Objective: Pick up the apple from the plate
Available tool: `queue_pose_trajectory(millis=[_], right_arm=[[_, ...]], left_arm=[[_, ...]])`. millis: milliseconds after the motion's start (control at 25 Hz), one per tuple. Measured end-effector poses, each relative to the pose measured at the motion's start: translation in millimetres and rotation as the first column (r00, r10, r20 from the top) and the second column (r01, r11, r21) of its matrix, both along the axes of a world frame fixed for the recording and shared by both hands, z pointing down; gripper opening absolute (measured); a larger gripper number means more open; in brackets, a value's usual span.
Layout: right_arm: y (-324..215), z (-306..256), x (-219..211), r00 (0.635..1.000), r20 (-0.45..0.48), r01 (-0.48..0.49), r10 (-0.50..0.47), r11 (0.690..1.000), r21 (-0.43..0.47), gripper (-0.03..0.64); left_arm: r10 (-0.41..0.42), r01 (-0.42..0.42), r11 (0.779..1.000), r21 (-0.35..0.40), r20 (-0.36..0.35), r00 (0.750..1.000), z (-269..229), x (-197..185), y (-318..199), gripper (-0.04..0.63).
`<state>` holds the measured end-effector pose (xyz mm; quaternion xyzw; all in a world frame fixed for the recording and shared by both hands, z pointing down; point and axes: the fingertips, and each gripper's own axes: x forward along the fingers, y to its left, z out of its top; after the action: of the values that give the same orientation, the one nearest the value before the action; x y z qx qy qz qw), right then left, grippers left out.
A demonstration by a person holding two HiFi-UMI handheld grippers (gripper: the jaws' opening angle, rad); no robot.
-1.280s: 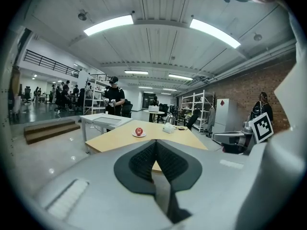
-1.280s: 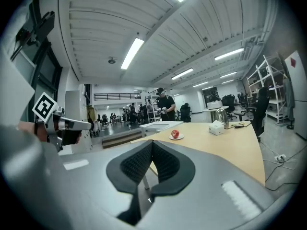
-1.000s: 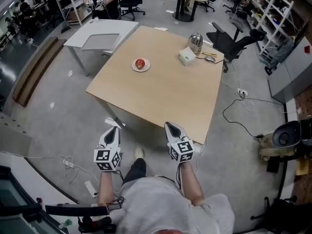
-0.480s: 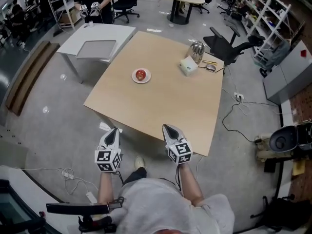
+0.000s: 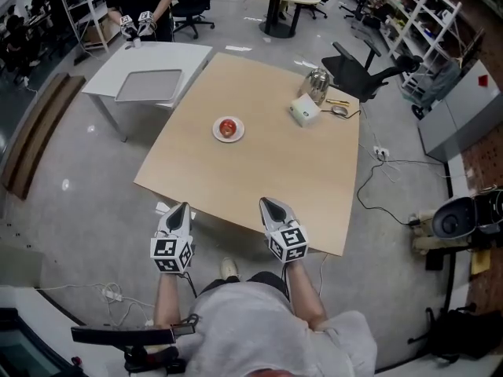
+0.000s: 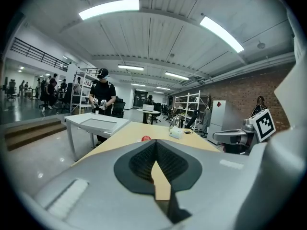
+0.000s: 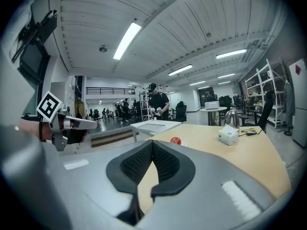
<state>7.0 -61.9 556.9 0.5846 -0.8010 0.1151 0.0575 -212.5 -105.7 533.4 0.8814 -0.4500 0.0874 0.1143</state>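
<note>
A red apple lies on a small white plate in the far left half of a light wooden table. It shows small and distant in the left gripper view as the apple and in the right gripper view as the apple. My left gripper hangs shut over the floor just off the table's near edge. My right gripper is shut too, its tips over the table's near edge. Both hold nothing and stand well short of the plate.
A white box, a metal kettle and small items sit at the table's far right. A white table with a person behind it stands to the left, an office chair at the back right, cables on the floor.
Both grippers have come forward toward the table; the right one's tips now reach over its near edge. The table and apple sit lower and nearer in the head view.
</note>
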Motion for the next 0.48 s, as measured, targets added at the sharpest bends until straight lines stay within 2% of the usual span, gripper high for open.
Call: queue_pose_trajectory(millis=[480], right_arm=[[-39.3, 7.8, -20.6, 1.0, -0.012, 0.018, -0.018, 1.0, -0.013, 0.006]], left_arm=[[-0.022, 0.022, 1.0, -0.016, -0.011, 1.0, 8.5, -23.9, -33.9, 0.02]])
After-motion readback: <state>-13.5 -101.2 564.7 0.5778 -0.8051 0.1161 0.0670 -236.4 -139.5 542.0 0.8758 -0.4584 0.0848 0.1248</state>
